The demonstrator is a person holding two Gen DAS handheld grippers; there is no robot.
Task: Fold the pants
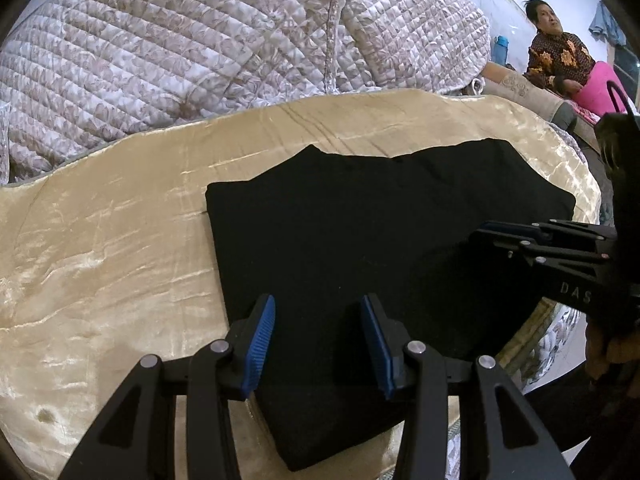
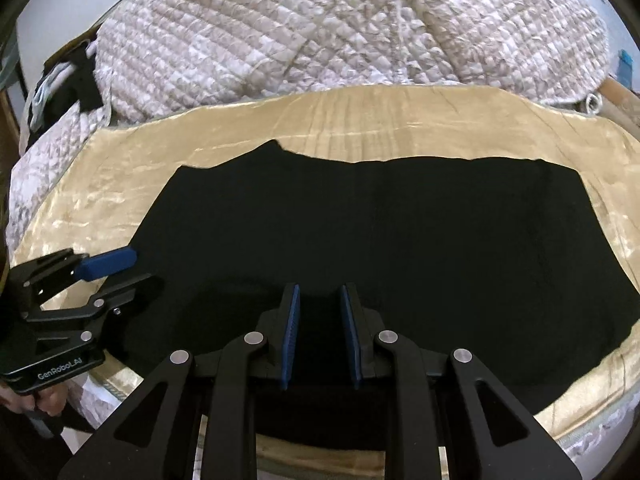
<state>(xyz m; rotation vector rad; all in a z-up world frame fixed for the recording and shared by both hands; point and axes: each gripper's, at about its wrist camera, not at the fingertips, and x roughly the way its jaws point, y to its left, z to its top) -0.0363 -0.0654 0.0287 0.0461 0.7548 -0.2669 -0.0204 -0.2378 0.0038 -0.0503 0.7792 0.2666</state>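
Note:
The black pants (image 1: pixel 360 220) lie folded flat on a golden satin cloth (image 1: pixel 100 260). In the left wrist view my left gripper (image 1: pixel 318 344) hovers over the pants' near left edge, its blue pads (image 1: pixel 260 344) wide apart and nothing between them. The right wrist view shows my right gripper (image 2: pixel 320 336) low over the near edge of the pants (image 2: pixel 400 232), pads (image 2: pixel 290 336) a narrow gap apart. Black cloth fills that gap, and I cannot tell whether it is pinched. Each gripper shows in the other's view, the left gripper (image 2: pixel 120 268) and the right gripper (image 1: pixel 488 232).
A quilted floral bedspread (image 1: pixel 200 40) is heaped behind the golden cloth (image 2: pixel 360 120). A person (image 1: pixel 556 56) sits at the far right beside a pink basket (image 1: pixel 600 88). The cloth's front edge lies just under both grippers.

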